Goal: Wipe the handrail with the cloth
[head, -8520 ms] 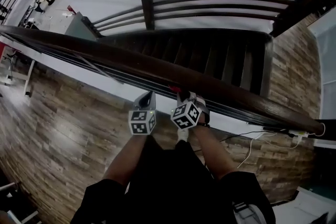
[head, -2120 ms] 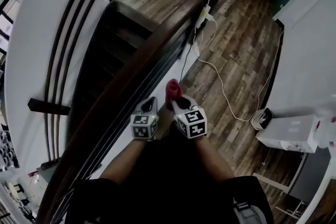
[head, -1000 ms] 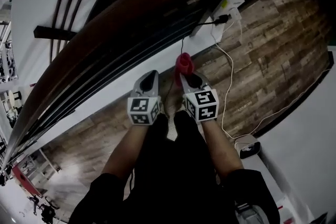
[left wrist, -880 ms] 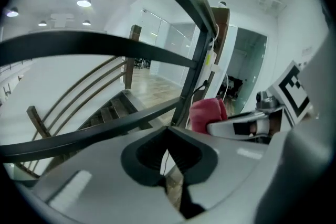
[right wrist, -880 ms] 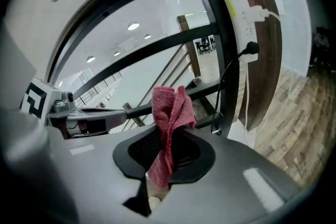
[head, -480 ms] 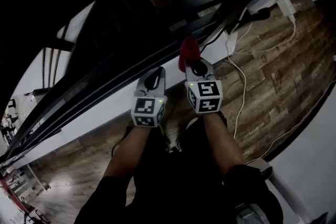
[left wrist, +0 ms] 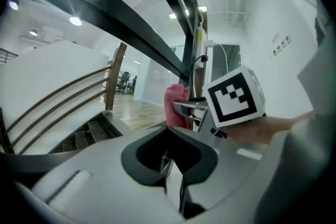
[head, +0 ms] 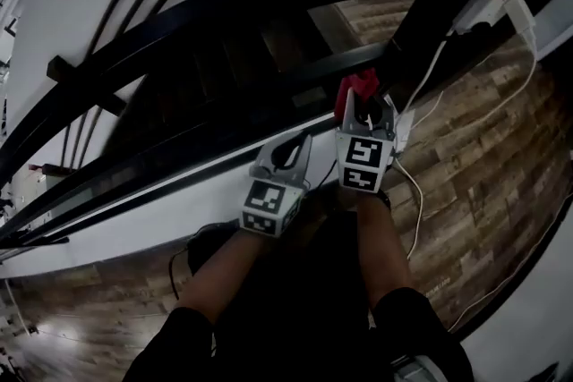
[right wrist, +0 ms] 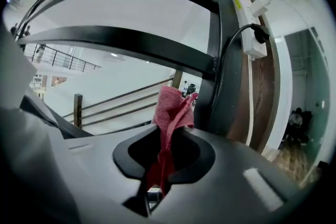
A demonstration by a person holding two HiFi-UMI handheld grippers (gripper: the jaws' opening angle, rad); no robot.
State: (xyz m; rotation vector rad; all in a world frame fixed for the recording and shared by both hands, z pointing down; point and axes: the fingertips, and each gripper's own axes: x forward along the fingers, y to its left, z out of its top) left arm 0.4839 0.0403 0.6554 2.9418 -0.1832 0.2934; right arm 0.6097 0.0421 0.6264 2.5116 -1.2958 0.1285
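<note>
The cloth (right wrist: pixel 173 110) is held clamped in the right gripper (right wrist: pixel 160 168), with a red tuft bunched up above the closed jaws. In the head view, the right gripper (head: pixel 365 107) is seen raised ahead of the person, and the cloth (head: pixel 355 88) is carried close to a lower bar (head: pixel 336 58) of the railing, just beside the dark post (head: pixel 430 22). Whether the bar is touched by the cloth cannot be told.

The left gripper (left wrist: pixel 170 165) is drawn together, with nothing between its jaws. It is held lower and to the left of the right one (head: pixel 288 155), apart from the railing.

The handrail (head: pixel 161 36) is seen as the broad dark band curving above the bars, well clear of the cloth. No damp streak or cleaned stretch can be made out on it, so the share already wiped cannot be read. The cloth is judged to be off the top rail at the post end. Either the lower bars are being attended to or a fresh pass along the handrail is yet to be made.
</note>
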